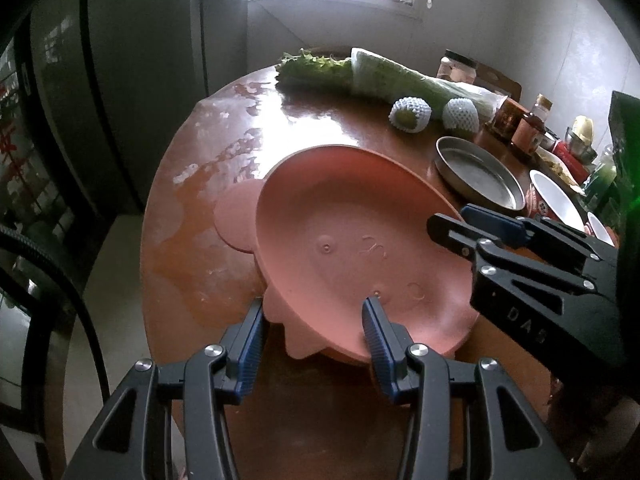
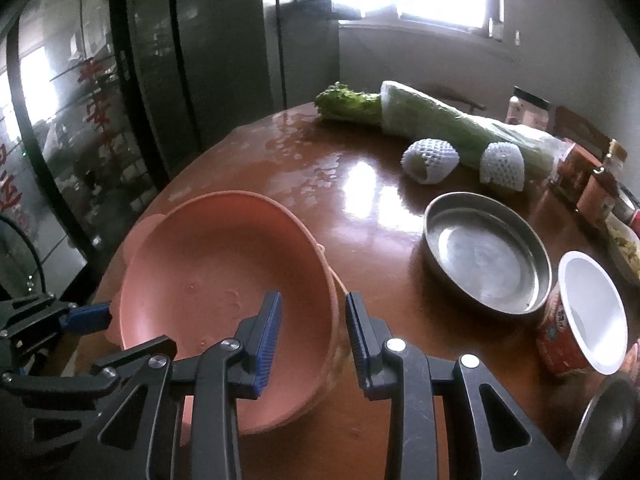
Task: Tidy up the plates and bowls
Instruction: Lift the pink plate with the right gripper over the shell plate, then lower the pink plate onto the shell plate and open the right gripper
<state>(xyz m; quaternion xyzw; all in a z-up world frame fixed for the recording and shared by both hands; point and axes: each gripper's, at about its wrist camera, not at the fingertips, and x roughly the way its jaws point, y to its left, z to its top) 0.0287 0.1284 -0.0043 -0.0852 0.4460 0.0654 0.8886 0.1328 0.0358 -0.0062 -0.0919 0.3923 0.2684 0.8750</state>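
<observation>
A deep pink plate (image 1: 352, 240) (image 2: 224, 272) sits tilted over the near left part of the round brown table (image 1: 328, 128). Under it I see a scalloped pink rim (image 1: 288, 332) and a flat pink lobe (image 1: 236, 220) of another dish. My left gripper (image 1: 314, 332) (image 2: 96, 318) straddles the plate's near rim, one finger inside and one outside, shut on it. At the opposite rim my right gripper (image 2: 312, 328) (image 1: 452, 224) grips the plate the same way. A lower beige-pink dish edge (image 2: 320, 392) shows beneath the plate.
A round metal pan (image 2: 486, 252) (image 1: 480, 176) and a white-lined paper bowl (image 2: 588, 316) stand right of the plate. At the back lie a wrapped cabbage (image 2: 440, 120), lettuce (image 2: 344, 100) and two foam-netted fruits (image 2: 430, 160). Jars (image 1: 524, 128) crowd the right edge. A glass-fronted cabinet (image 2: 80, 120) is at the left.
</observation>
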